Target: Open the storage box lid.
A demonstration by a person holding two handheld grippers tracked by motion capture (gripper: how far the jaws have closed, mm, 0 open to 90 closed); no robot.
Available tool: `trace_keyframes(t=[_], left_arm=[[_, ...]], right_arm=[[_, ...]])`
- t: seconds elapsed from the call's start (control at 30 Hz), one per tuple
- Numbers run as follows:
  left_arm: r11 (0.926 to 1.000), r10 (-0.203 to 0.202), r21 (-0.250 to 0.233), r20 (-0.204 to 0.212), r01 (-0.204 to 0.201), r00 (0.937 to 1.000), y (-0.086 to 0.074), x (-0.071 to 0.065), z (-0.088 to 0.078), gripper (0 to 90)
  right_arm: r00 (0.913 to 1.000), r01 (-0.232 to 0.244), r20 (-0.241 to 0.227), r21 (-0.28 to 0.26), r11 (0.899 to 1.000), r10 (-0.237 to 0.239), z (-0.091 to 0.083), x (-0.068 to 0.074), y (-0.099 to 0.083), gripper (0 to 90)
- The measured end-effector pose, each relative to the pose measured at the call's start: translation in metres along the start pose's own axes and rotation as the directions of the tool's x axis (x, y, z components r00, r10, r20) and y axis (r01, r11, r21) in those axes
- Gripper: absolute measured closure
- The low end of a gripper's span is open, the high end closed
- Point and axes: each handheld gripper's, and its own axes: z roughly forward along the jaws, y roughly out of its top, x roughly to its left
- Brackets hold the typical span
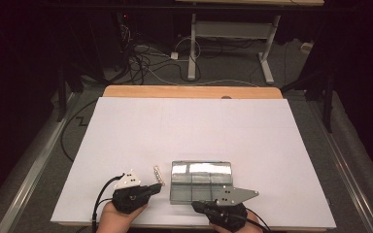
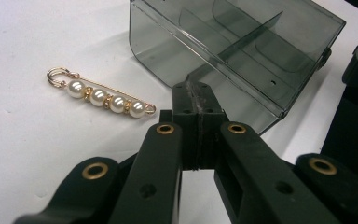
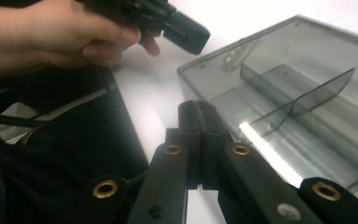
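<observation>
White table (brooch, box)

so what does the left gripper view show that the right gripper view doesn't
Left gripper view alone: the pearl pin in sharp detail, gold with four pearls, lying flat on the white sheet apart from the box, left of the shut jaws.

Right gripper view alone: a hand holding the other gripper, and a bright glare strip on the box floor. There the pin is just a blur seen through the box wall.

Both: the smoky clear box with dividers, empty as far as can be seen, each gripper's own jaws shut on nothing, and the white sheet.
</observation>
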Motion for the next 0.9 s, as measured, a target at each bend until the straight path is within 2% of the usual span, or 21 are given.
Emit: trace_keyframes(t=[0.2,0.43,0.7,0.77,0.9], left_arm=[[0.9998,0.002,0.02,0.012,-0.002,0.9999,0.002,0.0,0.005,86.9],[0.9991,0.008,0.041,0.018,-0.009,0.9998,0.006,0.0,0.011,86.9],[0.9993,0.016,0.033,0.036,-0.018,0.9992,0.01,0.0,0.016,86.9],[0.9993,0.018,0.032,0.035,-0.019,0.9992,0.01,0.0,0.016,86.9],[0.9982,0.016,0.058,0.028,-0.017,0.9995,0.009,-0.001,0.018,87.0]], right_arm=[[0.9997,-0.004,-0.024,0.046,0.999,0.005,0.005,0.0,-0.008,90.0],[0.9985,-0.033,-0.039,0.104,0.994,0.037,0.009,-0.002,-0.018,90.0],[0.9961,-0.079,-0.03,0.114,0.99,0.083,0.007,-0.009,-0.024,90.0],[0.9952,-0.095,-0.015,0.114,0.989,0.097,0.006,-0.012,-0.026,90.0],[0.9927,-0.12,0.001,0.11,0.987,0.121,0.005,-0.017,-0.028,90.0]])
